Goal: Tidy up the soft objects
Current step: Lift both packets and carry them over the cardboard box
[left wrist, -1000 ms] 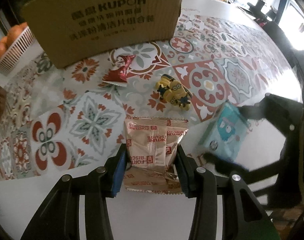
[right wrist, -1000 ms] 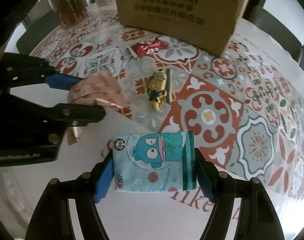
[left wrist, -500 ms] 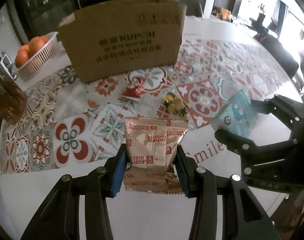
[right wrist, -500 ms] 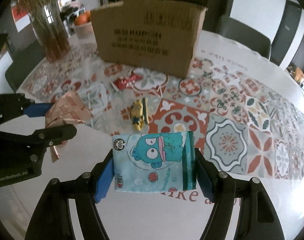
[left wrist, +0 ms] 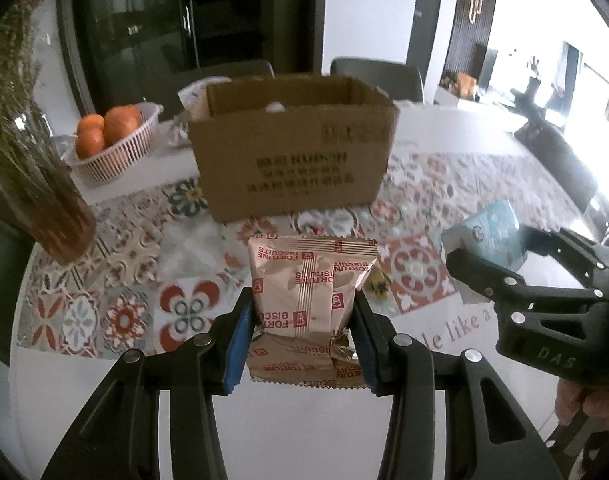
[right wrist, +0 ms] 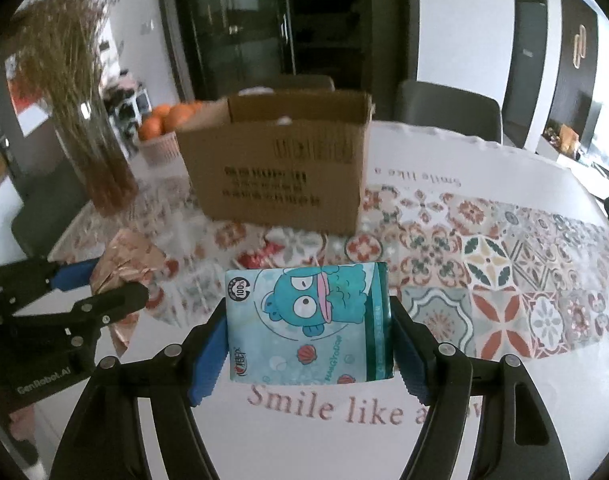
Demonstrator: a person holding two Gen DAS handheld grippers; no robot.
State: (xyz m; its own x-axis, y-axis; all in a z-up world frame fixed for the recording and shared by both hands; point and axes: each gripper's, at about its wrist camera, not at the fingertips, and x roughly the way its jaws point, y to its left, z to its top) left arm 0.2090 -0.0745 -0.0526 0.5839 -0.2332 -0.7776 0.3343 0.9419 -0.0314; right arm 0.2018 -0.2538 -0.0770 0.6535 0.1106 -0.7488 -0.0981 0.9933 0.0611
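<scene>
two packets are up off the bench at once, one in each tool, and neither has gone into the cardboard box [left wrist: 292,152] yet. the left tool [left wrist: 300,344] is closed partway on a pink fortune biscuits packet [left wrist: 304,288], its blue pads pressing both sides so the wrapper crumples at the bottom. the right tool [right wrist: 308,344] stands wider, clamped on a blue tissue pack [right wrist: 308,320] with a cartoon fish face, which fills the gap between the pads. each packet sticks forward out of its tool, pointed toward the open box beyond. something pale shows just over the box rim, though i cannot tell what. on the patterned cloth in front of the box a red wrapper [right wrist: 260,256] lies loose, and a small yellow toy [left wrist: 378,284] peeks out beside the biscuit packet. so i'd say the job is in its middle: two to drop in, at least two left to fetch.
</scene>
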